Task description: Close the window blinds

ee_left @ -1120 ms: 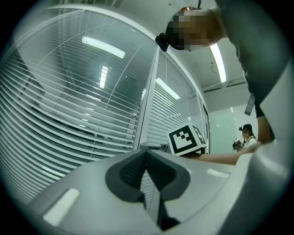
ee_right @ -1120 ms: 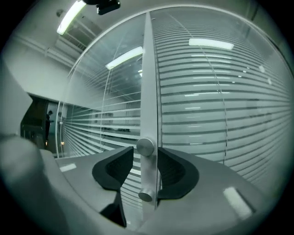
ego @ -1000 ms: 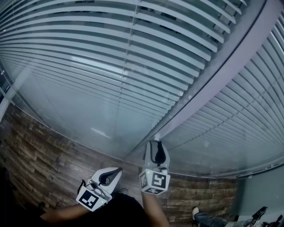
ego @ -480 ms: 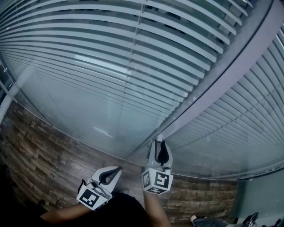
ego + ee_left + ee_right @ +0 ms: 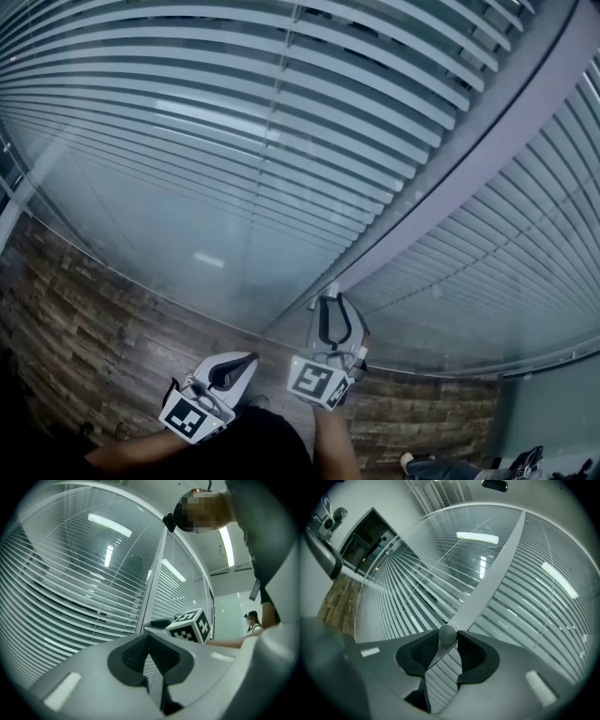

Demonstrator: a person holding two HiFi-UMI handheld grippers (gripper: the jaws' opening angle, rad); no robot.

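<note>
Office glass wall, blinds (image 5: 281,141) with slats showing gaps. Our right gripper (image 5: 334,305), its 2 jaws just closed, clamps the round knob (image 5: 448,633) on the post (image 5: 450,187), which sits dead ahead with its axis along the jaws. Our left gripper (image 5: 242,362) hangs lower and farther off, jaws together on nothing.

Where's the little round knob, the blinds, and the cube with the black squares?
Round knob (image 5: 448,633): right gripper view, its rounded end.
Blinds (image 5: 187,122): head view, a slat of the left panel.
Marker cube (image 5: 190,625): left gripper view, its patterned face.
</note>
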